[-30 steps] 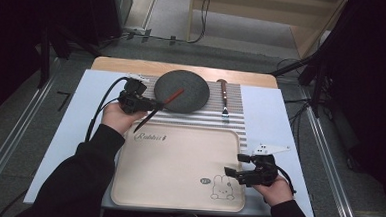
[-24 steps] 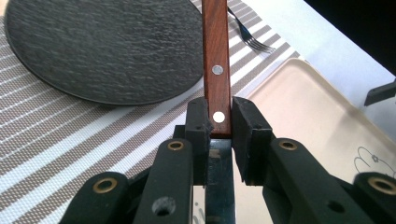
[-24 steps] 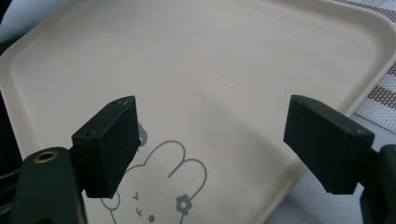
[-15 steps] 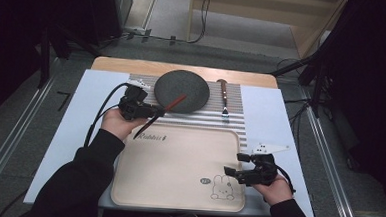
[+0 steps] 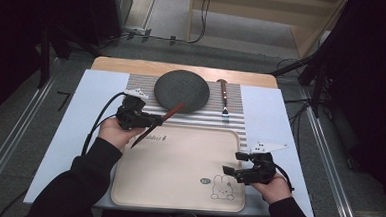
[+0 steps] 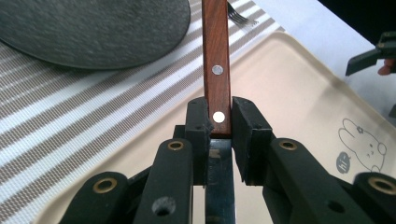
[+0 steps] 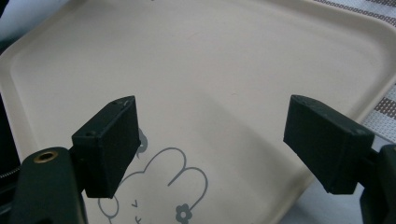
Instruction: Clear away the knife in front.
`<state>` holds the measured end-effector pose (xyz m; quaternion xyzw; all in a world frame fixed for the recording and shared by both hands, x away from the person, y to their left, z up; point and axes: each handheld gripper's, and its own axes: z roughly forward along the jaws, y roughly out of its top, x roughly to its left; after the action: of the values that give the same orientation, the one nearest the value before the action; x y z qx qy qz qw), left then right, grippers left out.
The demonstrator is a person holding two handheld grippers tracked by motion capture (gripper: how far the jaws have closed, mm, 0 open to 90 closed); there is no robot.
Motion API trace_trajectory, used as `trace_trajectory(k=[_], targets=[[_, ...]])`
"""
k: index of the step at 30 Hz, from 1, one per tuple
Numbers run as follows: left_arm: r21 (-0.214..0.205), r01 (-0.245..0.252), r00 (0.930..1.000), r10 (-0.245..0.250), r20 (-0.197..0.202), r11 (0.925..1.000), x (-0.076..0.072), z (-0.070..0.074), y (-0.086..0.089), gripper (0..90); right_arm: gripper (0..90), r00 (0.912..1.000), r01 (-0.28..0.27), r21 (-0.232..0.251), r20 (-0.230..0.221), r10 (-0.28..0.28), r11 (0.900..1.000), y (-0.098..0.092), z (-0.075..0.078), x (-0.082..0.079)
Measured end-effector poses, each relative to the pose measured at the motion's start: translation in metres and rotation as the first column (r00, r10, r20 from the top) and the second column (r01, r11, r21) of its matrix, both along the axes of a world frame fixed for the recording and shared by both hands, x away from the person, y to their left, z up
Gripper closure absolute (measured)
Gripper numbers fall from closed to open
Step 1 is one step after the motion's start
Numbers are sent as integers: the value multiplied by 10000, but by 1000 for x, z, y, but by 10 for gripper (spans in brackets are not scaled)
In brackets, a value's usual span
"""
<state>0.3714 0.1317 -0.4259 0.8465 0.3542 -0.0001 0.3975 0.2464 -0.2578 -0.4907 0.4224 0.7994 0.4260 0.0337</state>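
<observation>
Gripped by the left gripper [image 5: 156,120]: a wooden-handled knife [image 6: 216,60]; right gripper [image 5: 228,171] spread empty above the tray [image 5: 178,158].

knife blade [image 6: 219,186]: tip cut off by the bottom edge
plate [image 6: 93,28]: cut off at top and left
tray print [image 5: 154,136]: too small to read

no wording can be read: the beige tray [image 5: 178,163] bears small script near the left hand-held gripper [image 5: 153,120], too blurred to make out.
</observation>
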Motion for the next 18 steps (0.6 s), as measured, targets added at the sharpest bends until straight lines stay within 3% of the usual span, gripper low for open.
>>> trace_trajectory(k=[8, 18], targets=[[184, 273, 9996, -272, -81, 9995, -14, -8, -3, 777, 166, 10000, -71, -31, 26, 71, 10000, 1, 0, 1], [460, 277, 9994, -267, -228, 9986, -28, -20, 0, 777, 166, 9998, -206, -56, 14, 206, 9998, 4, 0, 4]])
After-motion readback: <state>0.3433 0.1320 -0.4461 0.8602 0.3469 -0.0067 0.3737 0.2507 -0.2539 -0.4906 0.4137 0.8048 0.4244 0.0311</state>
